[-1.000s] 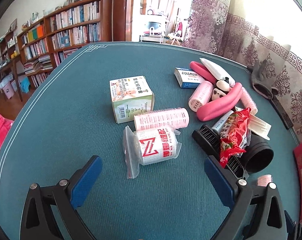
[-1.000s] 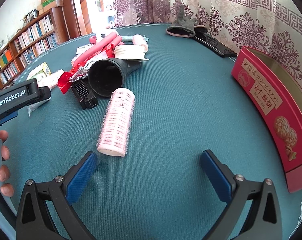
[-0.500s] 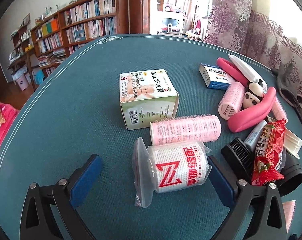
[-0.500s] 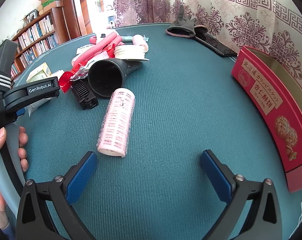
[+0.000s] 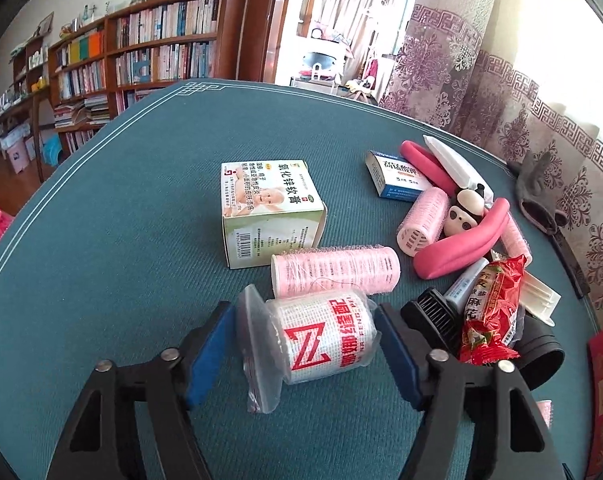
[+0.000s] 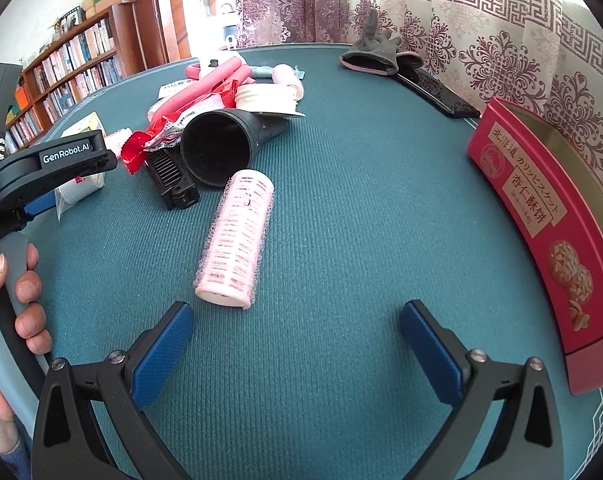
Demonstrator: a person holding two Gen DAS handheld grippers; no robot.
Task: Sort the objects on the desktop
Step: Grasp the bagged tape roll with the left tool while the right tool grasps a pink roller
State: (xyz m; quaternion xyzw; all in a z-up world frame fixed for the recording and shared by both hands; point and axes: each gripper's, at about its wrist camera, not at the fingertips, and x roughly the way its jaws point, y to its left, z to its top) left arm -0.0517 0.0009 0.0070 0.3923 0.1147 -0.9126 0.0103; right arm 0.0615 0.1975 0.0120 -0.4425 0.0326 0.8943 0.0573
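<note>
Two blue pads of the left gripper (image 5: pixel 305 346) are closing on the bagged bandage roll (image 5: pixel 321 338), which lies on its side on the green table mat (image 5: pixel 121 240) between them; the left pad looks to press the loose bag flap and the right pad sits at the roll's end, though full contact is hard to confirm. Taking this roll as landmark: just behind it lies a long pink hair roller (image 5: pixel 335 270), behind and to the left of that the ointment box (image 5: pixel 269 212), and to the right a black comb (image 5: pixel 433 314) and a red snack packet (image 5: pixel 489 312). It should handle as light and soft, the woven gauze yielding under pressure, and the slick plastic bag may slide, so the firm cylinder ends are the better hold. Farther right, the right gripper (image 6: pixel 295 342) hangs apart and empty above the mat, near another pink roller (image 6: pixel 237 236).
</note>
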